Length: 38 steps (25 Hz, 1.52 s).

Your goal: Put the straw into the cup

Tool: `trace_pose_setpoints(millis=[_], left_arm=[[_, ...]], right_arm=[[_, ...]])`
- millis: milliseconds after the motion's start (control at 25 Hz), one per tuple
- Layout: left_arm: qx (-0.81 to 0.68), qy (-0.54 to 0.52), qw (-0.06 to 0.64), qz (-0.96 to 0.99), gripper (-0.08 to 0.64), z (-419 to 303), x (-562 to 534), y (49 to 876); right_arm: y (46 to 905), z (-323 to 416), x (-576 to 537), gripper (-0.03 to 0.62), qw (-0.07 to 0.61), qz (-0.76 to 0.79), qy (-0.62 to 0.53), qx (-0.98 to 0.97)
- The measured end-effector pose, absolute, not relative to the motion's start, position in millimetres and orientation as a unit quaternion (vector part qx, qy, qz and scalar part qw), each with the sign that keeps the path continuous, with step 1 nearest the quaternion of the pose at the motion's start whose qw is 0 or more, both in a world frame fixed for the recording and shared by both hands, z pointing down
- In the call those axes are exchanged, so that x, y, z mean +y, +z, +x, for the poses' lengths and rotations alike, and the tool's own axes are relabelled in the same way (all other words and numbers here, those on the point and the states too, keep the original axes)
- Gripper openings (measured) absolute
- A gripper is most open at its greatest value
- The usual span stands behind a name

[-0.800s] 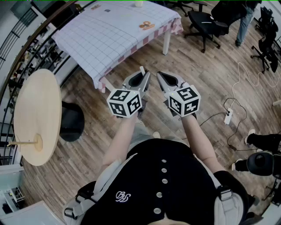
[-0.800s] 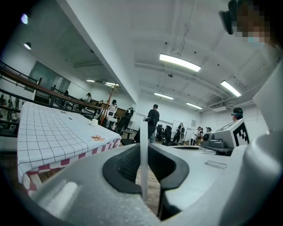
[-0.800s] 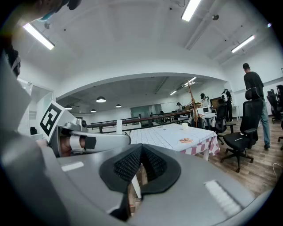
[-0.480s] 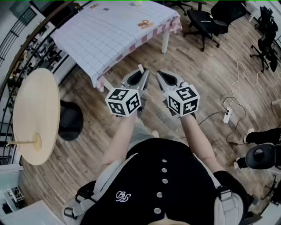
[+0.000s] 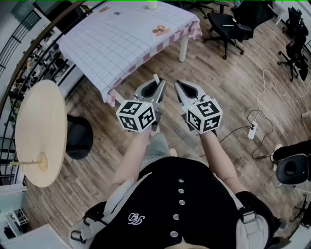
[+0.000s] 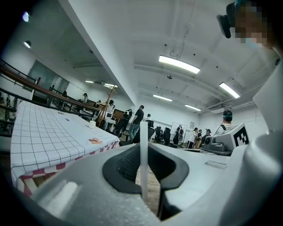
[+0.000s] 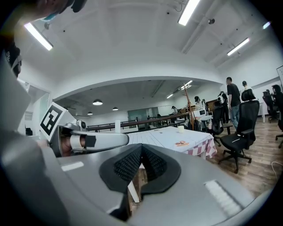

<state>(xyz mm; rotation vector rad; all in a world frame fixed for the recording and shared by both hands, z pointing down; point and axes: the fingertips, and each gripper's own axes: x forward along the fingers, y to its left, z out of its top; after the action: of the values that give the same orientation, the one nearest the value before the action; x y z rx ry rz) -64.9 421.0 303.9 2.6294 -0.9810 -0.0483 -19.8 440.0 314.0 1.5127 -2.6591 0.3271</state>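
A thin white straw (image 6: 143, 154) stands upright between the pads of my left gripper (image 6: 144, 150), which is shut on it. In the head view its tip (image 5: 156, 77) pokes up past the left gripper (image 5: 158, 83). The right gripper (image 5: 179, 84) is held close beside the left one, at the same height; its jaws meet at the tip with nothing between them (image 7: 141, 148). A small pale cup (image 5: 152, 4) stands at the far edge of the checked-cloth table (image 5: 121, 39), well ahead of both grippers; it also shows as a cup (image 6: 92, 124) and as a cup (image 7: 180, 129) in the gripper views.
I stand on wood flooring short of the table's near corner. A small brown-orange item (image 5: 161, 30) lies on the cloth. A round wooden table (image 5: 39, 131) and dark stool (image 5: 77, 136) are at my left, office chairs (image 5: 228, 24) and floor cables (image 5: 252, 129) at my right. People stand in the background.
Both grippers hold almost the same place and pose, the straw still clamped in the left one. The view has shifted only slightly.
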Motion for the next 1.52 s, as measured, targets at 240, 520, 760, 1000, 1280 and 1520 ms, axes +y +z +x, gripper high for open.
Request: trace_pose_setpoints(millis=[240,520,760,1000,1280,1520], left_arm=[[-0.330,-0.020,0.175,0.928,0.043,-55.3,374.4,311.4],[-0.319,-0.042,0.187,0.928,0.044,-49.3,287.1,307.6],[-0.307,-0.048,0.187,0.932,0.044,-52.1,182.8,296.5],[-0.290,-0.057,0.169,0.940,0.044,-49.4,90.2,283.0],[-0.253,-0.063,0.172,0.950,0.044,-50.7,19.6,282.2],[-0.248,-0.048,0.187,0.949,0.044,-61.3,-11.5,298.2]], right_arm=[[327.0,-9.4,405.9,0.002,0.056,0.497,0.106,-0.860],[319.5,0.5,312.8,0.002,0.055,0.508,0.100,-0.854],[310.4,-8.8,208.7,0.002,0.054,0.512,0.100,-0.851],[299.9,-9.1,113.5,0.002,0.050,0.524,0.083,-0.846],[298.3,-1.4,33.2,0.002,0.040,0.549,0.080,-0.831],[307.2,-7.0,-1.2,0.002,0.040,0.558,0.095,-0.823]])
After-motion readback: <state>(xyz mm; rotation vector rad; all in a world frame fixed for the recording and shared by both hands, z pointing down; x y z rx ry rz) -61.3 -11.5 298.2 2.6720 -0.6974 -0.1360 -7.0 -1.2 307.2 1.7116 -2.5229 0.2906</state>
